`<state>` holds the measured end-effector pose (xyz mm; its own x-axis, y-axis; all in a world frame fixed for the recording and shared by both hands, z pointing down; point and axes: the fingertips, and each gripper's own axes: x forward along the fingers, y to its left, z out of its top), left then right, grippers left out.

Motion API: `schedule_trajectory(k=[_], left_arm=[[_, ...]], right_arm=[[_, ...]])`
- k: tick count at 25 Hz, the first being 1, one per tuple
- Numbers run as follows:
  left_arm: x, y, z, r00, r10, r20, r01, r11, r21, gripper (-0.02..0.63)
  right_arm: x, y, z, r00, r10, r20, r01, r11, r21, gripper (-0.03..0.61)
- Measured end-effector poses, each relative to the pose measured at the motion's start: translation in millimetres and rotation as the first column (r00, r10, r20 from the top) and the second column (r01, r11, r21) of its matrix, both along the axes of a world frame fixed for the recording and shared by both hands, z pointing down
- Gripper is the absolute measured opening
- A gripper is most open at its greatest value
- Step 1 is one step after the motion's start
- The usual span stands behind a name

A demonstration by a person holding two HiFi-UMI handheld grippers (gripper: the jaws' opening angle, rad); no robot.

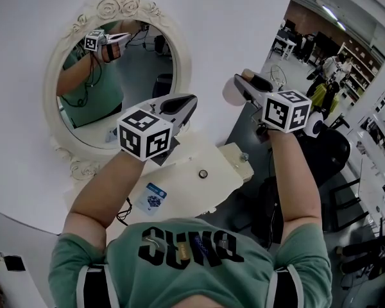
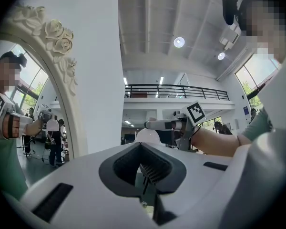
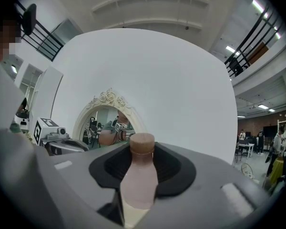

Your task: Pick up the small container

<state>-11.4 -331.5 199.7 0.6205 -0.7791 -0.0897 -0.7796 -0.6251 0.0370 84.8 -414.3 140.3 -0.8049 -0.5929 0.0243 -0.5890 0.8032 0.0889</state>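
The small container (image 3: 139,180) is a pale pink bottle with a brown cap (image 3: 142,143). It stands upright between the jaws of my right gripper (image 3: 143,163), which is shut on it. In the head view that right gripper (image 1: 244,83) is raised in the air in front of the white wall, with the container's pale body (image 1: 230,90) showing at its tip. My left gripper (image 1: 188,101) is held up beside it, to the left and slightly lower. Its jaws are shut with nothing between them, as the left gripper view also shows at my left gripper (image 2: 142,165).
An oval mirror in an ornate white frame (image 1: 119,5) hangs on the wall ahead and reflects the person and a gripper. Below it stands a white dressing table (image 1: 208,149) with a small round object (image 1: 203,173) and a blue-printed card (image 1: 153,197). A dark office chair (image 1: 333,153) stands at the right.
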Motion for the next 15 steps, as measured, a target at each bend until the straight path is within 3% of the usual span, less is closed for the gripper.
schedule_trajectory(k=[15], left_arm=[[-1.5,1.9,-2.6,1.000,-0.001,0.010,0.001,1.000,-0.001,0.000]], right_arm=[[-2.2,3.0,0.2,1.000,-0.003,0.000,0.003,1.000,-0.008,0.146]])
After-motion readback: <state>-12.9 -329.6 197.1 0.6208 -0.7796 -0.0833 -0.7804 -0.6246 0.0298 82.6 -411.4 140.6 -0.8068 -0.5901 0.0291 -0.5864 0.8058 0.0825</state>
